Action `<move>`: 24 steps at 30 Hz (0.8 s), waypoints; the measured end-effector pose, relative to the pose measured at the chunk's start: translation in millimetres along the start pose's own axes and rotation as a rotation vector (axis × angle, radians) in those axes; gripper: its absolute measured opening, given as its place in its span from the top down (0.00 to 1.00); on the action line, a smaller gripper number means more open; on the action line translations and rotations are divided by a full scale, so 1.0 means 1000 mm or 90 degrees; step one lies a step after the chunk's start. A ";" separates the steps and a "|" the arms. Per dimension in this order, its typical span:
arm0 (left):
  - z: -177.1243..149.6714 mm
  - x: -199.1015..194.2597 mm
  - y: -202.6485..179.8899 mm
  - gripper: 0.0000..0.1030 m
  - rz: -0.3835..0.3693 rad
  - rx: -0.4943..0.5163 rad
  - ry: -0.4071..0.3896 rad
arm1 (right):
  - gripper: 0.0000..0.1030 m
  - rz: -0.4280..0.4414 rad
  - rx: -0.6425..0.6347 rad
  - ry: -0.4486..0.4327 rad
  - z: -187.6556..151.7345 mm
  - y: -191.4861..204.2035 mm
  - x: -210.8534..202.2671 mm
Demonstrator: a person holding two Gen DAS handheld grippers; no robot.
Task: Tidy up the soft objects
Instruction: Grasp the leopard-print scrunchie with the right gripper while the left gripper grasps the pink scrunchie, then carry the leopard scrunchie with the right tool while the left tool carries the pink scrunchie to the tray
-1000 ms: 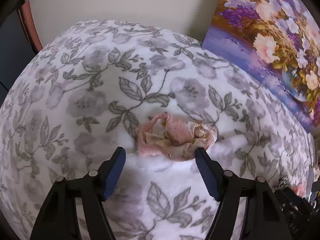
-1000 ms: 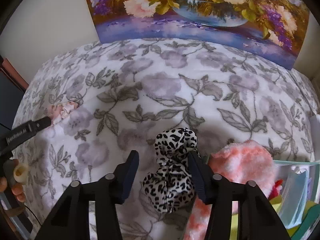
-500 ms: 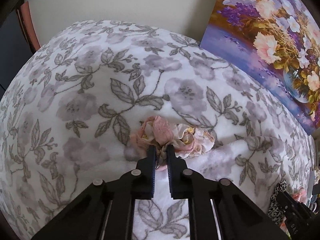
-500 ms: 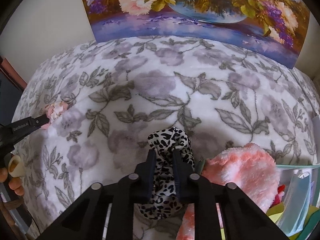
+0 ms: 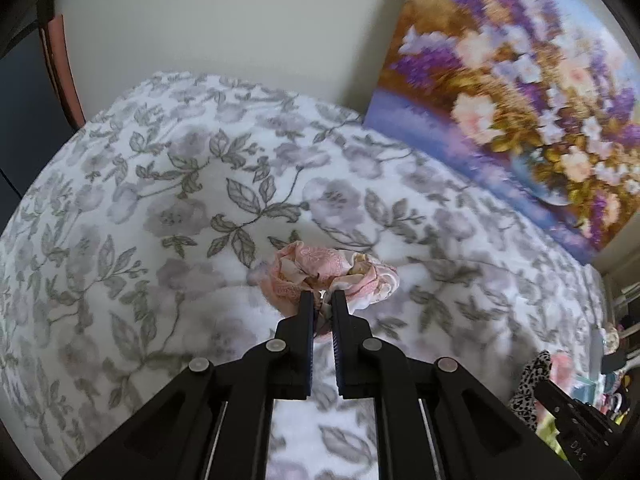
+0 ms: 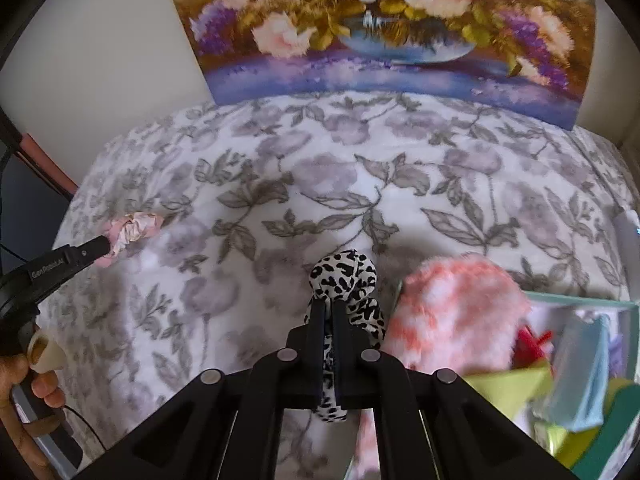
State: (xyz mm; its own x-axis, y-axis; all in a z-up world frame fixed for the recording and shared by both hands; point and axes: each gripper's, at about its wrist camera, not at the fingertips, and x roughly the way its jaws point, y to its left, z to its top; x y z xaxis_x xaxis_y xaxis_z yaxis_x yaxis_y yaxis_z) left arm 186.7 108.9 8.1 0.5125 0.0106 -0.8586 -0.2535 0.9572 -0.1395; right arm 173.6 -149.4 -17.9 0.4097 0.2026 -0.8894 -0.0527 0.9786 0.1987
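My left gripper point(image 5: 323, 300) is shut on a pink floral scrunchie point(image 5: 332, 270) and holds it just above the floral blanket point(image 5: 180, 216). The same scrunchie point(image 6: 134, 230) shows in the right wrist view at the left gripper's tip. My right gripper point(image 6: 331, 310) is shut on a leopard-print scrunchie point(image 6: 348, 280), lifted over the blanket point(image 6: 280, 200). That scrunchie also shows at the lower right of the left wrist view point(image 5: 530, 384).
A fluffy pink-and-white item point(image 6: 456, 312) lies beside a bin point(image 6: 580, 300) holding colourful soft items at the right. A flower painting point(image 6: 380, 24) leans against the wall behind the bed. A dark frame point(image 5: 60, 68) stands at the left edge.
Both grippers went from open around their scrunchies to shut on them. Both scrunchies have since been raised slightly off the blanket.
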 end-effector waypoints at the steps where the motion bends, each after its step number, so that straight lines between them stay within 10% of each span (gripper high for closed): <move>1: -0.002 -0.009 -0.003 0.92 -0.003 0.002 -0.006 | 0.97 0.002 0.000 -0.004 -0.001 0.000 -0.006; 24: -0.096 -0.138 -0.095 0.92 -0.101 0.073 -0.072 | 0.97 0.014 0.062 -0.095 -0.087 -0.031 -0.140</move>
State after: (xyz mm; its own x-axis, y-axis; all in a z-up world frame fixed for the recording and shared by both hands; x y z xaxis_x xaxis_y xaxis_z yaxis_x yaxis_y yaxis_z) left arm 61.2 -10.8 92.2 0.6284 -0.1167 -0.7691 -0.0712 0.9759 -0.2063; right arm 38.4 -205.5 64.7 0.5410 0.2093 -0.8146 0.0228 0.9645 0.2630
